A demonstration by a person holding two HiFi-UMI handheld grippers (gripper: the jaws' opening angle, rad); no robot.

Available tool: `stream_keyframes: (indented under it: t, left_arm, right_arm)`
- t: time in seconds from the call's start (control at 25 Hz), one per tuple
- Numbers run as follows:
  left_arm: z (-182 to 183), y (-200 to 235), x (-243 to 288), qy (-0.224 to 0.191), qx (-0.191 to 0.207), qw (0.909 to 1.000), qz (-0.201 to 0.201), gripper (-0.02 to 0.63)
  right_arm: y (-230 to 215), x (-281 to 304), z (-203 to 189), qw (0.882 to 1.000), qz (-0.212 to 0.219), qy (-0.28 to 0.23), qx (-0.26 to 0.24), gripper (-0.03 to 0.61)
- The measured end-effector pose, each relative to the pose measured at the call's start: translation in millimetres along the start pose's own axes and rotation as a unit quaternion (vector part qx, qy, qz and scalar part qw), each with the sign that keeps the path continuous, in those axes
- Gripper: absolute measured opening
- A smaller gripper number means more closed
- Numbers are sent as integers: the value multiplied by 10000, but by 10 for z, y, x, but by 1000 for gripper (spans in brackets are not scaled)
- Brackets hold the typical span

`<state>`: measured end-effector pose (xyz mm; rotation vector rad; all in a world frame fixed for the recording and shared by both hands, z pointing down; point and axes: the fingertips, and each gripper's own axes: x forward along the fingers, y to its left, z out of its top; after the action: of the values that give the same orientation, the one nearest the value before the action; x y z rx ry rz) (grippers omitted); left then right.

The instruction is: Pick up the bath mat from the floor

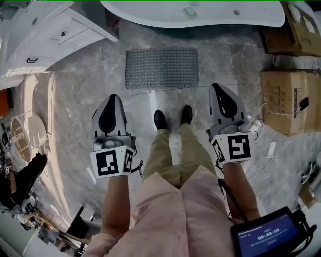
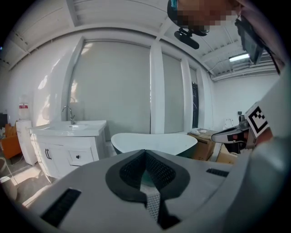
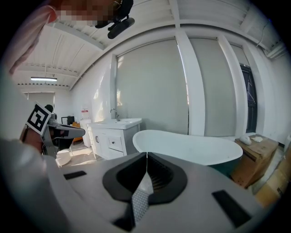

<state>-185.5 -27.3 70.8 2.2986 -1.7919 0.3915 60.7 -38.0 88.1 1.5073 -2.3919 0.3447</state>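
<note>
The grey textured bath mat [image 1: 161,67] lies flat on the marble floor, just in front of the white bathtub [image 1: 195,15]. The person's black shoes [image 1: 173,118] stand a step behind it. My left gripper [image 1: 113,97] and right gripper [image 1: 216,86] are held well above the floor on either side of the legs, pointing toward the tub. In the left gripper view the jaws [image 2: 145,152] are shut with nothing between them. In the right gripper view the jaws [image 3: 147,155] are shut and empty too. The mat does not show in either gripper view.
A white vanity [image 1: 50,35] stands at the left of the tub. Cardboard boxes [image 1: 288,100] line the right side, with white cables [image 1: 266,150] on the floor beside them. A pale round bin [image 1: 27,133] sits at the left. A dark screen device [image 1: 268,236] hangs at the person's right hip.
</note>
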Motion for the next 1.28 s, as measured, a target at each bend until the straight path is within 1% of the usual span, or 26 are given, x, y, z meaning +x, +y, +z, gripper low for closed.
stream_keyframes:
  t: [0.12, 0.32, 0.52, 0.84, 1.28]
  left_arm:
    - [-179, 27, -6, 160, -31, 9999, -35, 25]
    - [-340, 85, -101, 357, -117, 9993, 32, 25]
    - [-660, 171, 40, 492, -72, 9988, 6, 25]
    - [-875, 257, 161, 521, -24, 9986, 19, 25]
    - [-1137, 237, 455, 469, -21, 9989, 11, 23]
  right_arm:
    - [49, -9, -215, 9997, 14, 226, 57, 18]
    - [65, -104, -431, 9986, -39, 508, 150, 18]
    - [13, 64, -779, 9975, -118, 650, 242, 18]
    - [-167, 159, -1050, 9968, -252, 716, 264, 18]
    - [-371, 395, -1369, 9973, -252, 655, 221, 18]
